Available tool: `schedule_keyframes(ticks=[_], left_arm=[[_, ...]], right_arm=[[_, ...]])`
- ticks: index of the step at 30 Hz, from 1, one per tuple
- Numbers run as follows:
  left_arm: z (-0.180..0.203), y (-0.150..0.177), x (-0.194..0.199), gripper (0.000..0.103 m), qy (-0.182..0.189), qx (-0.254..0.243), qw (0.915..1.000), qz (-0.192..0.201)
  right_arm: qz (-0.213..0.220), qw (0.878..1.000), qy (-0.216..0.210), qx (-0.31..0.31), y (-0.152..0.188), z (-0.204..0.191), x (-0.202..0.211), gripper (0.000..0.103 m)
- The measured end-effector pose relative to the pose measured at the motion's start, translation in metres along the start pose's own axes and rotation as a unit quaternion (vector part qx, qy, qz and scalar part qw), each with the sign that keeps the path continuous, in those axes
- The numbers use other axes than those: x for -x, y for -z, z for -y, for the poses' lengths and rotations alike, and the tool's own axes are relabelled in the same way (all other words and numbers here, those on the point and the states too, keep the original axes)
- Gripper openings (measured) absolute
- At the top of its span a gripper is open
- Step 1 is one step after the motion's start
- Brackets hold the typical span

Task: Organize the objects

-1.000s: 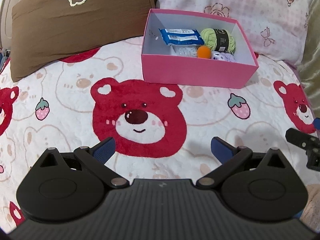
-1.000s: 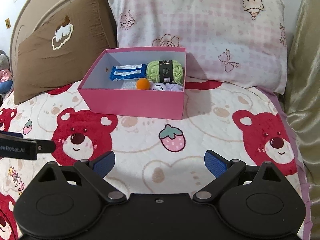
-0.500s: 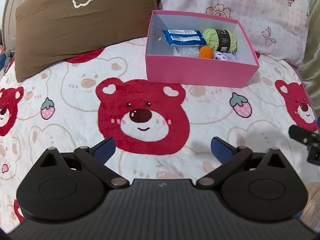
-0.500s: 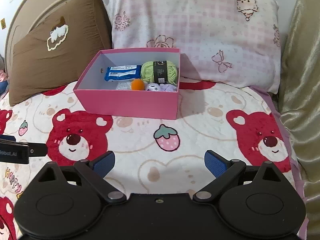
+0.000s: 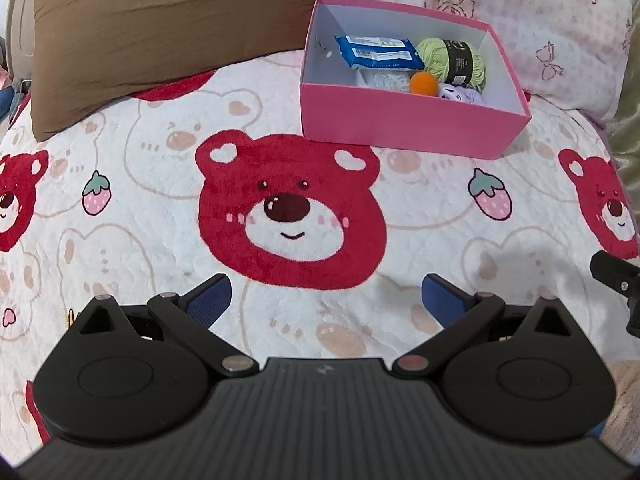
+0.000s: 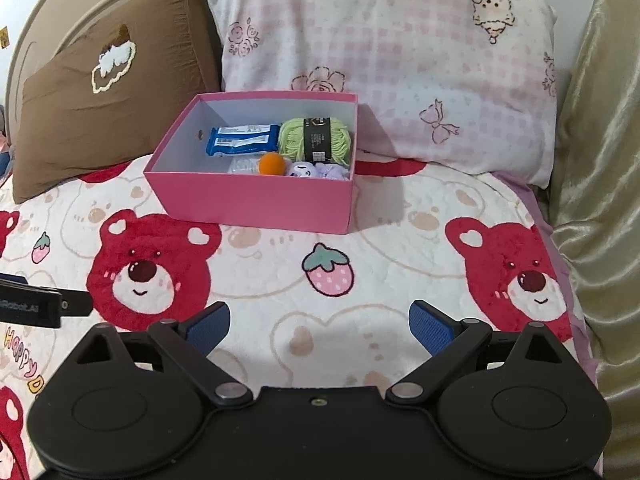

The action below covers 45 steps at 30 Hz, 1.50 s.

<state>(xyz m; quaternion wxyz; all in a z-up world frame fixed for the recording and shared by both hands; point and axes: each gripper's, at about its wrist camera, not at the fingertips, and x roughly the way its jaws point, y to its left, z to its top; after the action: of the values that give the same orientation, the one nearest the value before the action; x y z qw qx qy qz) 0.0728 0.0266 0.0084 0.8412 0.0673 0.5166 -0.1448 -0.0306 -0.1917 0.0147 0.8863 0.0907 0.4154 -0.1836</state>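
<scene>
A pink box (image 5: 404, 128) (image 6: 256, 204) stands on the bear-print blanket near the pillows. Inside it lie a blue packet (image 5: 378, 53) (image 6: 244, 140), a green yarn ball (image 5: 454, 60) (image 6: 316, 140), an orange ball (image 5: 423, 83) (image 6: 272, 164), a small purple plush (image 5: 460, 94) (image 6: 318, 170) and a clear item, partly hidden by the front wall. My left gripper (image 5: 326, 300) is open and empty, well in front of the box. My right gripper (image 6: 319, 326) is open and empty too, also short of the box.
A brown pillow (image 5: 160, 36) (image 6: 104, 88) and a pink checked pillow (image 5: 540, 24) (image 6: 400, 60) lean behind the box. A shiny beige fabric (image 6: 592, 160) runs along the right. The other gripper shows at each view's edge: (image 5: 616, 280), (image 6: 40, 306).
Both grippers have drifted slightly, the box shifting a little in each view. Both stay open and empty.
</scene>
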Motion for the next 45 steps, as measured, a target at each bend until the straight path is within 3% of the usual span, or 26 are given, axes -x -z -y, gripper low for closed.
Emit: schedule_keyframes(ticks=[6, 11, 45], left_arm=[[0.003, 0.001, 0.001, 0.103, -0.013, -0.012, 0.9998, 0.003], [0.012, 0.004, 0.008, 0.103, -0.048, -0.034, 0.998, 0.024], [0.013, 0.008, 0.008, 0.103, -0.026, -0.039, 0.9989, 0.005]], right_arm=[[-0.002, 1.0, 0.002, 0.004, 0.0, -0.002, 0.003, 0.098], [-0.006, 1.0, 0.004, 0.005, -0.001, -0.003, 0.004, 0.098], [-0.017, 1.0, 0.006, 0.016, 0.001, -0.007, 0.0, 0.098]])
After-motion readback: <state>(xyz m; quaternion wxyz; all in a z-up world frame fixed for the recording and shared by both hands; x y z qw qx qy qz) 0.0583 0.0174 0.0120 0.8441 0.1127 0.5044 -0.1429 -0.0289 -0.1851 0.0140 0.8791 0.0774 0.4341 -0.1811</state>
